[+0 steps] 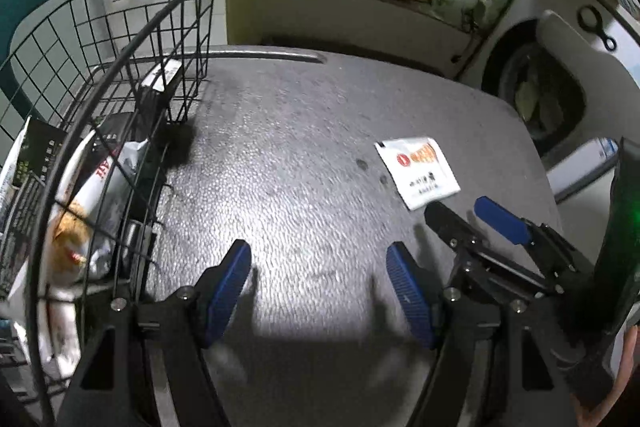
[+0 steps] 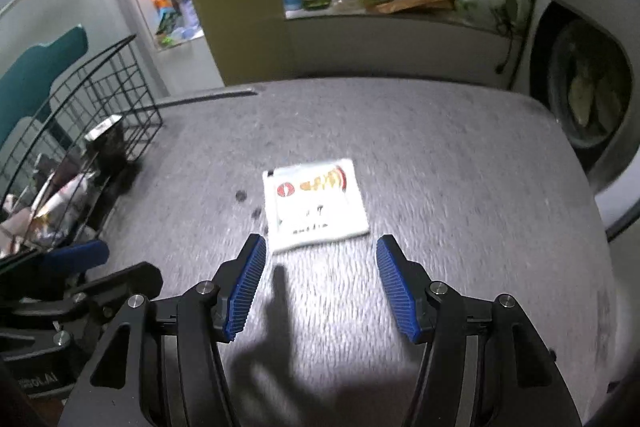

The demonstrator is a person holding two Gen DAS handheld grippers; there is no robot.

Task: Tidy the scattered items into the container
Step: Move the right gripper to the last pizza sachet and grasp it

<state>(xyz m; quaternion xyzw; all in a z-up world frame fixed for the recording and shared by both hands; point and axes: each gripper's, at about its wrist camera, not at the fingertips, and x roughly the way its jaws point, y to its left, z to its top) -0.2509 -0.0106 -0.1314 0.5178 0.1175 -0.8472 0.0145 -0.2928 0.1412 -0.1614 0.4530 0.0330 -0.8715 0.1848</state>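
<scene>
While both hand-held grippers gape empty, only bare table (image 2: 460,155) surrounds the sachet (image 2: 316,203); wire basket (image 1: 120,27) stands aside.

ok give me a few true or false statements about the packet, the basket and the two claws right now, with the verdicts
1. The white sachet lies flat on the grey table. True.
2. The right claw is shut on the sachet. False: its jaws stand open with nothing between the pads, and the sachet lies just ahead of them.
3. The black wire basket already has packets in it. True.
4. The basket sits to the right of the sachet. False: it stands at the table's left side.
5. The left claw holds a packet. False: it is open over bare table.
</scene>
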